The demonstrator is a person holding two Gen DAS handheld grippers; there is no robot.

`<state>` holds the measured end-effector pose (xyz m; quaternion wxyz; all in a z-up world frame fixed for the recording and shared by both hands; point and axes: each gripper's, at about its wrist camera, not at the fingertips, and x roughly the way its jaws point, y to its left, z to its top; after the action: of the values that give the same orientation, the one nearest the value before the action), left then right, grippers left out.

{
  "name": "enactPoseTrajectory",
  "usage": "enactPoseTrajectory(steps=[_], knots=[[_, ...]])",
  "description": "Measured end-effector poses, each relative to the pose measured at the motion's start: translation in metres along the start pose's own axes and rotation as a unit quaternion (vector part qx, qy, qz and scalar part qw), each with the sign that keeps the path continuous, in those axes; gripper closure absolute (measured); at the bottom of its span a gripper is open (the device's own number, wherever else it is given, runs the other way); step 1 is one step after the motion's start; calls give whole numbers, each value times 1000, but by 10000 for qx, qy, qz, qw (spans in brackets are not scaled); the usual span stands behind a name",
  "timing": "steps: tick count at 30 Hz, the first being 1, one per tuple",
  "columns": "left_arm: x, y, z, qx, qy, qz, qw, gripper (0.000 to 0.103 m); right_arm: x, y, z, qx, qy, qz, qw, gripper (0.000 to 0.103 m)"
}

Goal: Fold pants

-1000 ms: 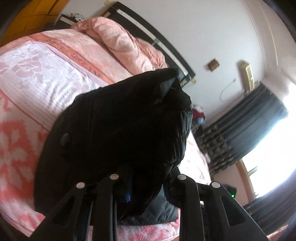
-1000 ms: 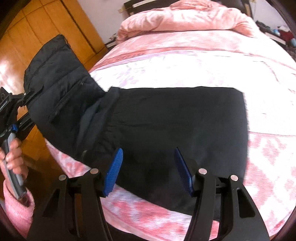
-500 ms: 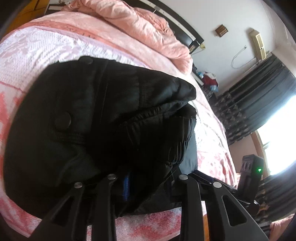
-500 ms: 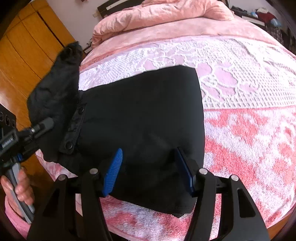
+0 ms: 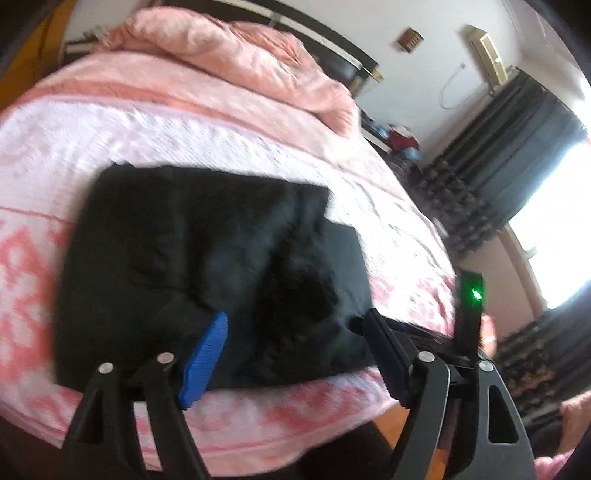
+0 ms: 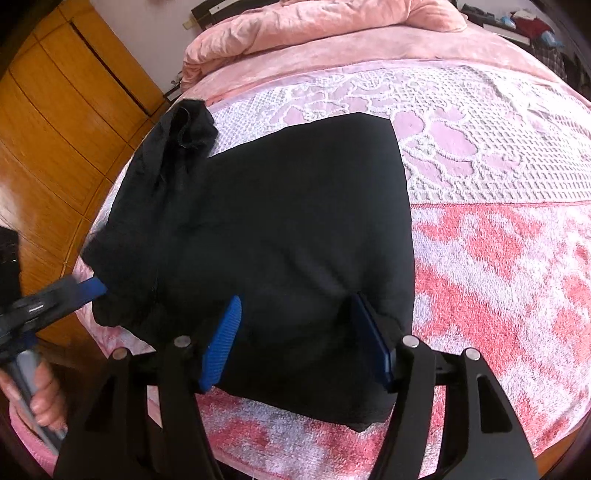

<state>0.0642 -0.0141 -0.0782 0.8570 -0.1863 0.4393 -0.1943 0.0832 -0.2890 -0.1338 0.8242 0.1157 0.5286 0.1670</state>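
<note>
Left wrist: left gripper (image 5: pixel 295 354) jaws opening, empty above pants (image 5: pixel 207 258); right gripper (image 6: pixel 295 339) likewise.

Pink patterned bedspread (image 6: pixel 498 229), rumpled pink quilt (image 5: pixel 236 66), wooden wardrobe (image 6: pixel 62 122), dark curtains (image 5: pixel 509 155)

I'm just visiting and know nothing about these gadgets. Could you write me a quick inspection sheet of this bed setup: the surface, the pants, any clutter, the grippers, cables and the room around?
Surface: bed with a pink patterned cover; a pink quilt is bunched at the far end.
Job's things: black pants lie folded near the bed's near edge, with one end rumpled on top.
Clutter: nothing seen on the bed beyond the quilt.
Grippers: left gripper is opening, nothing pinched, pads clear of the pants. Right gripper is opening too, above the pants, no grip seen.
Cables: a white cord hangs on the far wall.
Surroundings: wooden wardrobe, dark curtains, bright window.
</note>
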Motion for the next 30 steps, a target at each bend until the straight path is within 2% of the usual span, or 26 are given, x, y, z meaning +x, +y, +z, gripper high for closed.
enactPoseTrajectory(steps=[4,6,7,10,15,19,22,25,29,30], knots=[[12,22,7,-117,-83,867,9961,26,-1,3,-1,-21,20,-75,10000,38],[26,33,6,-116,90,1172,9930,26,-1,5,-2,-33,37,-109,9999,38],[36,38,4,-110,218,1178,9927,26,-1,6,-3,-42,45,-127,9999,38],[48,38,-3,113,278,1337,9906,23,2,9,-6,-89,88,-191,9997,38],[28,38,-1,0,180,1242,9921,22,3,18,-5,-137,176,-288,9993,37],[9,44,10,-108,-58,1519,9883,7,-5,28,7,-170,98,-194,9996,37],[-2,54,20,-74,-136,1868,9823,4,-9,42,19,-245,85,-26,9997,28],[-6,71,22,-100,-51,2106,9775,4,-6,59,31,-312,112,195,9993,25],[-5,95,20,-316,75,2176,9755,4,8,79,47,-400,231,247,9986,20],[-4,100,19,-359,92,2184,9752,4,10,82,49,-390,235,266,9986,16]])
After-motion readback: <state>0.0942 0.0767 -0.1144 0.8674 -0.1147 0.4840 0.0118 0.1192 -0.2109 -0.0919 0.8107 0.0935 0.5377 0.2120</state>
